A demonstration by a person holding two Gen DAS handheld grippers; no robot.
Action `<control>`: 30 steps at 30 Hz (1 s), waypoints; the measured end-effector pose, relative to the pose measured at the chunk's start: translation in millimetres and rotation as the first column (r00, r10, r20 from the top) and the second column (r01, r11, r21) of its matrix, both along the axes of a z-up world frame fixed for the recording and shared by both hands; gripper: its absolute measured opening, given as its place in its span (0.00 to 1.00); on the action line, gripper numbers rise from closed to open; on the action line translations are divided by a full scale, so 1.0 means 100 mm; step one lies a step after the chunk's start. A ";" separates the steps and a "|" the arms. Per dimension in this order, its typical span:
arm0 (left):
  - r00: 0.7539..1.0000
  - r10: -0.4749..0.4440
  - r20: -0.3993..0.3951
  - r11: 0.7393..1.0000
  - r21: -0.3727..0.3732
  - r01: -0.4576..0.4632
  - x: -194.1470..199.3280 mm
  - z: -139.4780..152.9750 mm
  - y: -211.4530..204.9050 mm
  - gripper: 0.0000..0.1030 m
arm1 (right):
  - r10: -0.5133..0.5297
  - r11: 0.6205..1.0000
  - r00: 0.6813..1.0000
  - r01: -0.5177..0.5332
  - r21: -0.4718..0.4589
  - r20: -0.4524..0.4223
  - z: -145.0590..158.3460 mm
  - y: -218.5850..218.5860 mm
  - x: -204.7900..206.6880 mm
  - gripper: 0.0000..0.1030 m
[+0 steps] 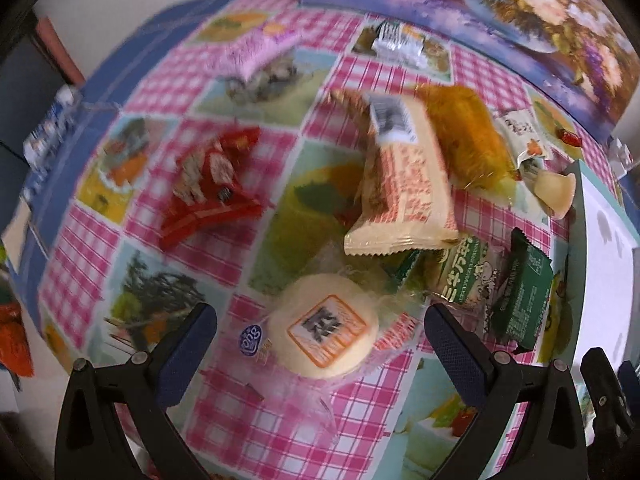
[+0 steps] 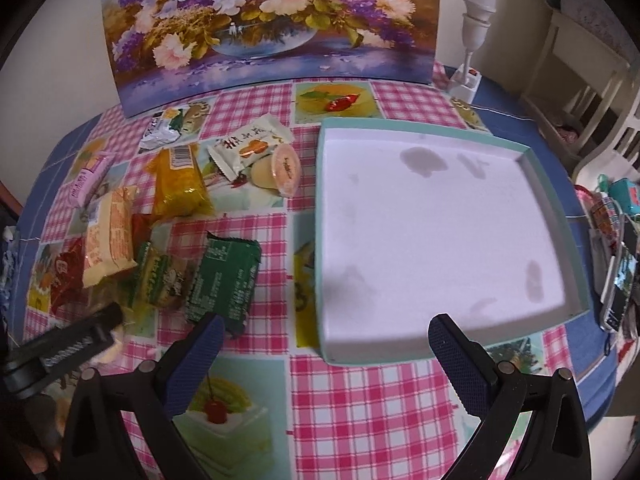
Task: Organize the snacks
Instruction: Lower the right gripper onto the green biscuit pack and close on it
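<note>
Both tongs are wide open and empty. Our left gripper [image 1: 320,340] frames the round cake [image 1: 323,336] on the tablecloth [image 1: 360,408]; we should close gently across its middle.

Glossy checked plastic cloth [image 2: 360,400] on worktop; crinkly shiny green foil packet [image 2: 224,280]; matt teal-rimmed white cardboard tray [image 2: 560,216].

Soft, even indoor light; the left wrist view is motion-blurred, both bowed and dark-cornered by fisheye.
</note>
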State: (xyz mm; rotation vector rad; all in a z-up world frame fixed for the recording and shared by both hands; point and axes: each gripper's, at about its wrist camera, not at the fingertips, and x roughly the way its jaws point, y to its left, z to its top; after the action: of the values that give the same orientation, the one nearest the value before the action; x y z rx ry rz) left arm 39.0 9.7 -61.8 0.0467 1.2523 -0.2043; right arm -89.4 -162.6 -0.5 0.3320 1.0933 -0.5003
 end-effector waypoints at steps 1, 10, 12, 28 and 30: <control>1.000 0.006 -0.022 1.000 -0.002 -0.006 0.01 -0.03 0.01 1.00 | 0.004 1.000 1.000 -0.004 0.006 0.004 -0.01 0.00 0.02 1.00; 1.000 0.015 0.012 1.000 -0.014 -0.015 0.01 -0.12 0.10 1.00 | 0.032 0.998 0.999 -0.034 0.054 0.032 -0.08 0.02 0.26 0.98; 0.999 0.028 0.033 0.999 -0.028 -0.027 -0.02 -0.06 0.16 1.00 | 0.041 0.997 0.998 -0.044 0.058 0.048 -0.08 0.04 0.29 0.95; 0.998 -0.025 0.057 1.000 0.012 0.024 -0.11 0.16 0.14 1.00 | 0.144 0.977 0.990 -0.143 0.161 0.002 -0.42 0.23 0.68 0.63; 0.998 -0.039 0.050 0.999 0.017 0.039 -0.13 0.15 0.11 1.00 | 0.147 0.974 0.989 -0.143 0.177 -0.015 -0.49 0.24 0.69 0.56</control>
State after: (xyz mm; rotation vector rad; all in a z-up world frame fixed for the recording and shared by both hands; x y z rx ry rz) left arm 26.5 21.0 -46.7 0.0898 1.2034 -0.2255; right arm -20.0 -138.7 -49.1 0.3973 1.1826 -0.2796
